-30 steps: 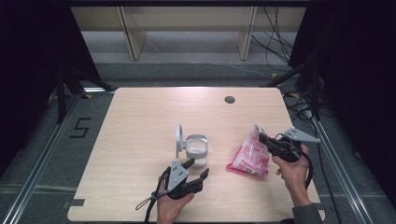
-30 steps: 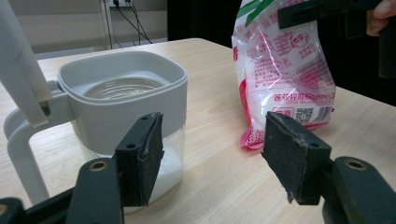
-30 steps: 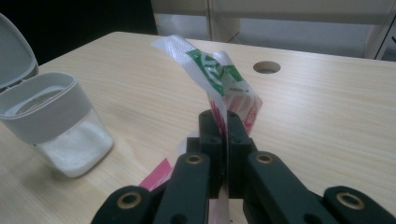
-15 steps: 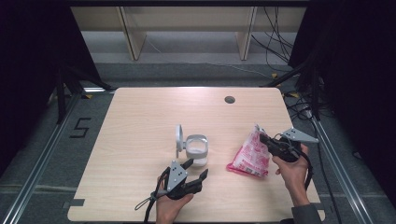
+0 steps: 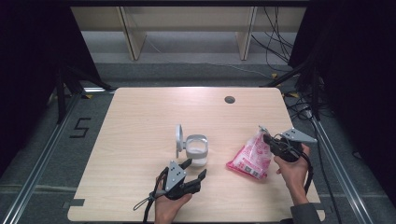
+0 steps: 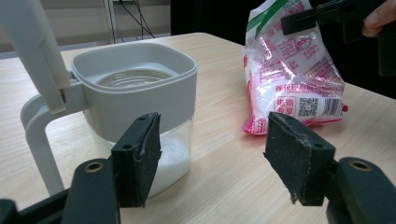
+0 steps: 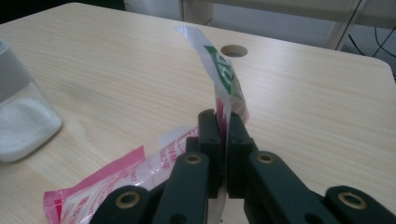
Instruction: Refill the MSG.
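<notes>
From above, you are pinching the pink bag (image 5: 250, 157) at its top with the right gripper (image 5: 267, 136), at 3 o'clock from the jar (image 5: 196, 149); nothing has shifted since a second ago. Along the left gripper (image 6: 212, 156), jaws are gaping empty before the jar (image 6: 140, 107). Along the right gripper (image 7: 223, 140), jaws are clamping the bag (image 7: 224, 88).

Open tool (image 6: 212, 158) facing jar (image 6: 135, 107), bag (image 6: 292, 70)

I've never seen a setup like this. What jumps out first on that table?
The pink and white plastic bag at the table's right, its top pinched shut in the right gripper. Mid-table stands a clear jar with its grey lid flipped up and white powder inside; the left gripper waits open just before it.
</notes>
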A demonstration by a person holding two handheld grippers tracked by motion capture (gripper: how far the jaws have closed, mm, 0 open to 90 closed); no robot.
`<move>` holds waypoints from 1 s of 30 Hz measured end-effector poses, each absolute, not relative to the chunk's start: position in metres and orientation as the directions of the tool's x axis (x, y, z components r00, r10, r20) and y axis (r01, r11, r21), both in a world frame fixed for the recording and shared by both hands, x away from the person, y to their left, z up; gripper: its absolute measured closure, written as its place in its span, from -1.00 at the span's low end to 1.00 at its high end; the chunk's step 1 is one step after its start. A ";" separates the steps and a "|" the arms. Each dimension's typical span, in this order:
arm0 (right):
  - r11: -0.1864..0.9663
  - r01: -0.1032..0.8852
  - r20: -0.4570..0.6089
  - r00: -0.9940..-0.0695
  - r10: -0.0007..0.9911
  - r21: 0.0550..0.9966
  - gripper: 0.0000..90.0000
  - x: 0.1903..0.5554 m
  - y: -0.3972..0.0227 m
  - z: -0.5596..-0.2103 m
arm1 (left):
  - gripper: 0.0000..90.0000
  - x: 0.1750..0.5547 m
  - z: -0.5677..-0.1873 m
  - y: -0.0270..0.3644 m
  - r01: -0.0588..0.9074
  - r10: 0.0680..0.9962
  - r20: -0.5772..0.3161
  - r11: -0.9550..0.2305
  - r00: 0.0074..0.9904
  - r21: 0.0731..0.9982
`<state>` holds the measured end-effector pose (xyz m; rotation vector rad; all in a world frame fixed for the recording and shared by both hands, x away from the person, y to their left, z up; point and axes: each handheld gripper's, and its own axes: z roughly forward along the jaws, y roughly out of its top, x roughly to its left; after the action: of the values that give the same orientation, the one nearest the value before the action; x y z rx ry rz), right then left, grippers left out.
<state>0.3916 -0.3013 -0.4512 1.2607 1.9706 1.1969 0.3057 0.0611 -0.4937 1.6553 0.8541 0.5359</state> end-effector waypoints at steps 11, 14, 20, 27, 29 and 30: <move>0.198 0.470 0.017 -0.414 0.910 0.860 0.93 0.395 -0.306 -0.456 | -0.22 0.307 -0.495 0.060 0.258 0.766 -0.086 -0.107 0.638 0.960; 0.195 0.464 0.010 -0.403 0.915 0.864 0.90 0.399 -0.312 -0.460 | -0.22 0.307 -0.495 0.061 0.259 0.767 -0.084 -0.109 0.636 0.960; 0.193 0.486 -0.001 -0.367 0.930 0.852 0.74 0.400 -0.316 -0.462 | -0.22 0.306 -0.495 0.061 0.266 0.771 -0.082 -0.116 0.632 0.957; 0.166 0.533 0.022 -0.328 0.945 0.830 0.49 0.401 -0.320 -0.466 | -0.22 0.307 -0.496 0.061 0.256 0.766 -0.088 -0.102 0.636 0.961; 0.158 0.539 0.012 -0.297 0.955 0.828 0.31 0.401 -0.321 -0.466 | -0.22 0.306 -0.496 0.062 0.264 0.769 -0.083 -0.115 0.634 0.958; 0.137 0.553 0.028 -0.279 0.960 0.822 0.26 0.401 -0.321 -0.465 | -0.22 0.306 -0.496 0.062 0.264 0.768 -0.084 -0.113 0.635 0.958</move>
<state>0.4009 -0.3207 -0.4654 1.4477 1.8990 1.0211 0.3062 0.0616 -0.4958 1.6771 0.8553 0.5322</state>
